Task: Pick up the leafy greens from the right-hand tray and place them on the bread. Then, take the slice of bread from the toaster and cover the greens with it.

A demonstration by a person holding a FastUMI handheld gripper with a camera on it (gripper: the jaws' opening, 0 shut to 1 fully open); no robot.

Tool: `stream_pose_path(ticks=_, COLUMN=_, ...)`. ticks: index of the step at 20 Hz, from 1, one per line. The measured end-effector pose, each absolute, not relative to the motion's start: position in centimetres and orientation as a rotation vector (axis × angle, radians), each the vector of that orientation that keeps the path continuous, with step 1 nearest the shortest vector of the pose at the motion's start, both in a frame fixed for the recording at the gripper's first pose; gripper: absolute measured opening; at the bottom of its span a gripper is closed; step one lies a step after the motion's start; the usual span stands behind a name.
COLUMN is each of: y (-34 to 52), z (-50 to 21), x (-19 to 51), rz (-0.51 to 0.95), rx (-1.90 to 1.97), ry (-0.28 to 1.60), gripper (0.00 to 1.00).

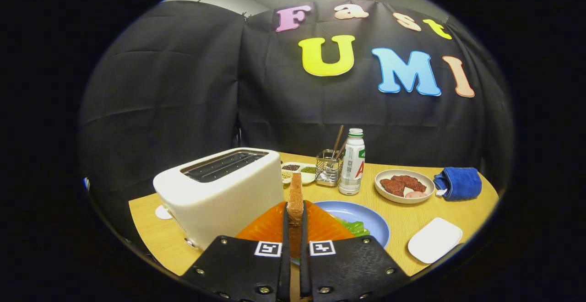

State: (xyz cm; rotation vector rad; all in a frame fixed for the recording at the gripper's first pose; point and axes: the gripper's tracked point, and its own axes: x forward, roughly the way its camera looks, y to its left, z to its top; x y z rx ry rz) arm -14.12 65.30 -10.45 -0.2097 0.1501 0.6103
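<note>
Gripper (295, 222) fingers pinching upright bread slice (295, 196), held level above blue plate (366, 217), beside toaster (219, 192)

A brown, toasted slice of bread (295, 196) stands on edge, clamped between the fingers of the gripper (295, 215). The toaster (219, 192) is cream white with dark slots. The counter (403, 222) is light wood grain. A blue plate (366, 217) carries light green leafy greens (352, 226). Next to it, something orange and ridged (270, 226). A white dish (403, 185) holds reddish-brown pieces. A folded cloth (459, 183) is deep blue. The bottle (352, 162) is white with a green cap. A white tray (435, 239) sits plain.
</note>
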Motion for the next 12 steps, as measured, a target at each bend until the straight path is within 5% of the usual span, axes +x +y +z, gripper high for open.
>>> stream_pose_path(ticks=12, y=62.2, z=-12.2, x=-10.9, rz=0.544, rx=-0.284, ry=0.211, gripper=0.37)
